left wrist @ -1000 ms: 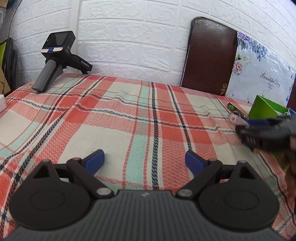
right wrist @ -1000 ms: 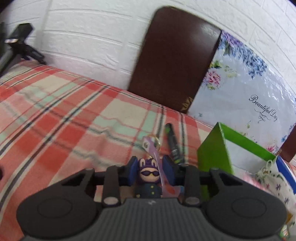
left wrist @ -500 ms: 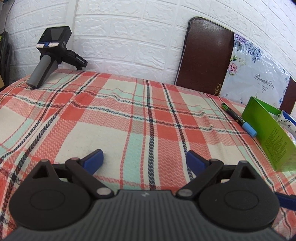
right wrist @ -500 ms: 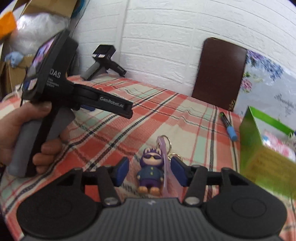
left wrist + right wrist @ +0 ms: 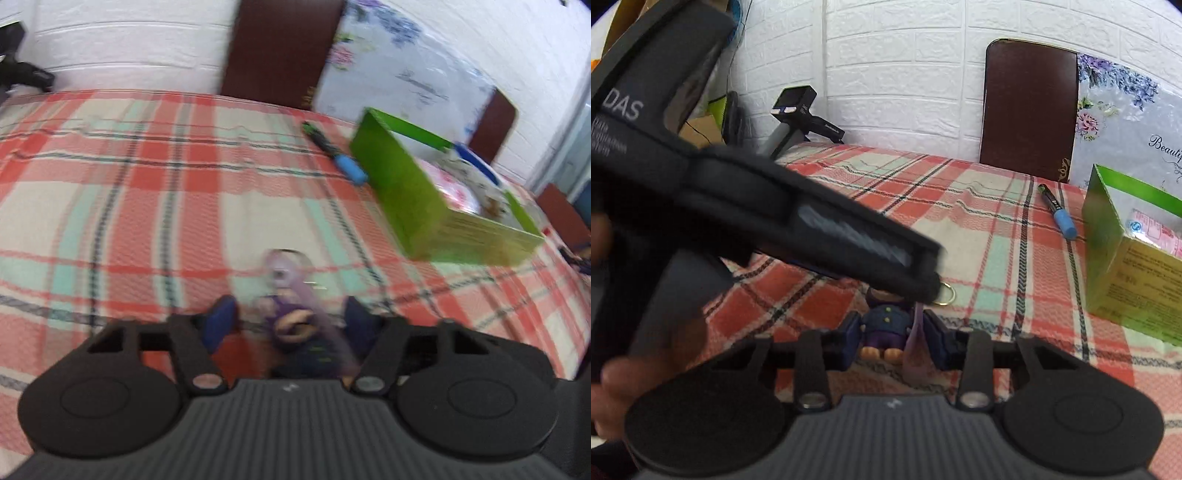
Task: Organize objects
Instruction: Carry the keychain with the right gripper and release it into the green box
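Toy figure keychain [image 5: 884, 325], purple and navy, sits between the blue pads of the right gripper [image 5: 892, 332]; jaws pressed against its sides, pinching it, lilac strap [image 5: 916, 350] hanging beside it and a metal ring [image 5: 943, 293] showing just past its head. Its feet point toward the camera. Whether it touches the cloth or hangs just above, cannot tell.

Left wrist view is blurred: the same keychain [image 5: 295, 317] lies between the blue pads of the left gripper [image 5: 290, 321], jaws spread wider than the toy, gaps visible on both sides. In the right wrist view the left gripper's body [image 5: 775, 210] crosses the frame from upper left, its tip directly over the toy's head; the person's left hand [image 5: 613, 369] wraps the handle at the left edge.

All this over a red, mint and cream plaid cloth [image 5: 997, 266] on the tabletop. To the right, a green box [image 5: 1115, 258] stands open with pink-and-white packets inside. Just left of the box lies a marker with blue cap [image 5: 1058, 212]. A third handheld device [image 5: 798, 110] rests at the far left edge of the cloth. Behind, a dark brown board [image 5: 1030, 110] and a floral panel [image 5: 1126, 122] lean on the white brick wall [image 5: 905, 55].
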The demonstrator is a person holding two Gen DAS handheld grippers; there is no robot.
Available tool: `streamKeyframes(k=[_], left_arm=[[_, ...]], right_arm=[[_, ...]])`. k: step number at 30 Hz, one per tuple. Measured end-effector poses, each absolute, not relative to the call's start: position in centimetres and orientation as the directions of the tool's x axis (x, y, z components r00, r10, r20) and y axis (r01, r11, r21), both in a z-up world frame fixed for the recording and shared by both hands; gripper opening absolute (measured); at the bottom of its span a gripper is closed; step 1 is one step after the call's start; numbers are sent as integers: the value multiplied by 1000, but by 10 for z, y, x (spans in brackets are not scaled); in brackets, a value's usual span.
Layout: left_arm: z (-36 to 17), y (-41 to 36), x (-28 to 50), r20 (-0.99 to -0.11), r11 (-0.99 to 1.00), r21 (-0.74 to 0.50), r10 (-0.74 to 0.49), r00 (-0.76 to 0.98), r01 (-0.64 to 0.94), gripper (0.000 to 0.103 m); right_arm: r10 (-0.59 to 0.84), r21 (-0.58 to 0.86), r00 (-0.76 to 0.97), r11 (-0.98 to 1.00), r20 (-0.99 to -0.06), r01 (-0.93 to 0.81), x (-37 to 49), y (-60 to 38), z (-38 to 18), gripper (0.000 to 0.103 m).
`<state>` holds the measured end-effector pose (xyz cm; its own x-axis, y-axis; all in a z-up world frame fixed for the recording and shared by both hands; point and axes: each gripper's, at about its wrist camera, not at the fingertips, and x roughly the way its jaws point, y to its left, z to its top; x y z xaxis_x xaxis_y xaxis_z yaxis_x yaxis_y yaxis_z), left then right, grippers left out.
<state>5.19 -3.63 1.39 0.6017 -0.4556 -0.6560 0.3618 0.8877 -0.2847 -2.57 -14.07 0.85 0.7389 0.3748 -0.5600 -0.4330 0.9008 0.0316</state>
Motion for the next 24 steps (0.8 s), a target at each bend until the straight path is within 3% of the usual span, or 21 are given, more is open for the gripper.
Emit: streamKeyframes(k=[4, 7, 16, 20, 24], left_arm=[[25, -44, 55, -651, 889, -296, -455, 607, 349, 42], [46, -50, 65, -603, 851, -361, -524, 601, 381, 40], [102, -153, 99, -499, 773, -265, -621, 604, 576, 40], [92, -186, 121, -526, 769, -245, -617, 586, 590, 40], [69, -202, 135, -592, 834, -127, -498, 633, 537, 41]], right_arm=[[358, 66, 776, 922, -519, -382, -30, -154, 12, 36], [311, 27, 841, 942, -443, -334, -35, -166, 25, 36], [125, 13, 950, 992, -286, -126, 4, -243, 71, 36], [64, 7, 950, 998, -305, -65, 33, -268, 65, 37], [36, 24, 906, 999, -421, -29, 63, -277, 41, 48]])
